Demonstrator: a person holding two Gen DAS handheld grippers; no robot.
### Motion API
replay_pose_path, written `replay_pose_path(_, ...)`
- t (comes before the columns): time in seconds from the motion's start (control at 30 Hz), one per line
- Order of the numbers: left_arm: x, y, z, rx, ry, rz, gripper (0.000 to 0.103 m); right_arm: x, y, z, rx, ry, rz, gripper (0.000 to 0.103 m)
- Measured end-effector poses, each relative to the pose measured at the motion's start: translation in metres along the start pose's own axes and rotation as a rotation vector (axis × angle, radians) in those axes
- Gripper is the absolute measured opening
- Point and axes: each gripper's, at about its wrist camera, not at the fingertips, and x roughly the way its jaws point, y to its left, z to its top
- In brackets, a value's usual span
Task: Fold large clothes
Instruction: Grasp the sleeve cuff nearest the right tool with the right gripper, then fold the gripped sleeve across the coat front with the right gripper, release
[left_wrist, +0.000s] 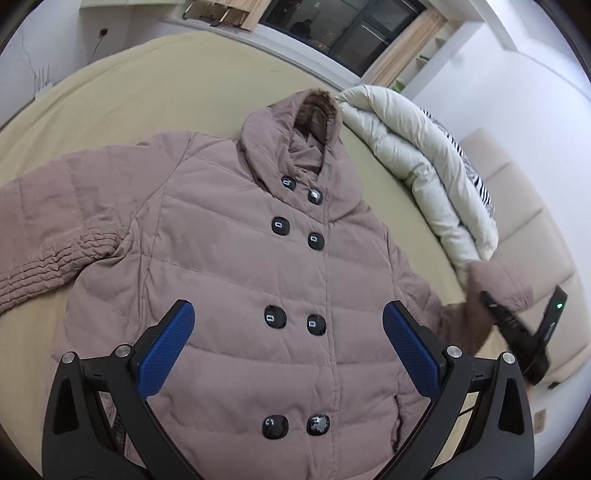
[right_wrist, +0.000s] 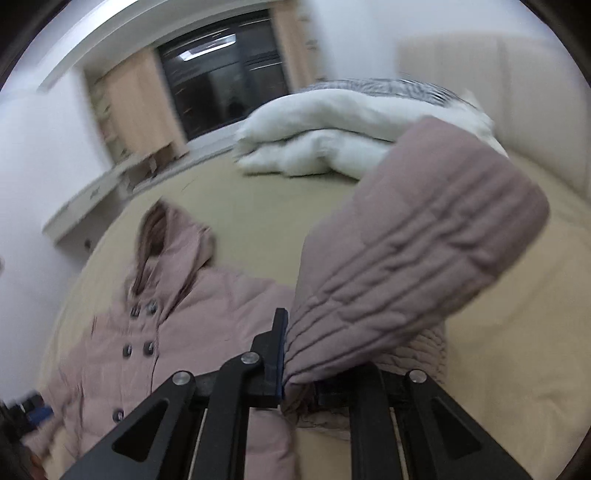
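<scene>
A mauve quilted coat (left_wrist: 236, 266) is spread front-up on a bed (left_wrist: 129, 99) covered in a tan sheet, its fur-lined hood (left_wrist: 306, 122) pointed toward the far edge. Two columns of dark buttons (left_wrist: 280, 224) are seen down its front, all fastened. One sleeve (left_wrist: 55, 236) is laid flat out to the side, its gathered cuff resting on the sheet. The left claw (left_wrist: 288, 332) is held above the lower front of the coat with its blue-padded fingers (left_wrist: 166, 347) spread wide and nothing between them. The other sleeve (right_wrist: 413, 258) is lifted clear of the bed, its ribbed cuff pinched by the right claw (right_wrist: 288, 384), whose jaws are closed on the fabric; only one finger can be made out, the other being hidden behind the cloth. In the left wrist view the right claw (left_wrist: 517, 325) is seen at the raised cuff, blurred. A folded white duvet (left_wrist: 424, 177) is lying on the bed just beyond the coat, next to a padded headboard (left_wrist: 524, 206)
</scene>
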Motion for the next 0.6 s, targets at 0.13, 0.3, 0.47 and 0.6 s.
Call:
replay_pose_path(0.13,0.012,0.035,0.015,-0.106,0.041,-0.088,0.103,0.036,0.13,-0.044,-0.396,0.032,-0.036,0.013)
replay_pose_path(0.3,0.05,0.068,0.021,-0.254,0.152,-0.191,0.103,0.062,0.188,-0.1,-0.591,0.064,-0.044,0.014)
replay_pose_path(0.47,0.092,0.072,0.029,-0.309,0.241,-0.264,0.103,0.059,0.194,-0.11,-0.603,0.032,-0.052,0.014)
replay_pose_path(0.6,0.127,0.052,0.033,-0.264,0.309,-0.263,0.102,0.063,0.199,-0.107,-0.618,0.02,-0.041,0.018)
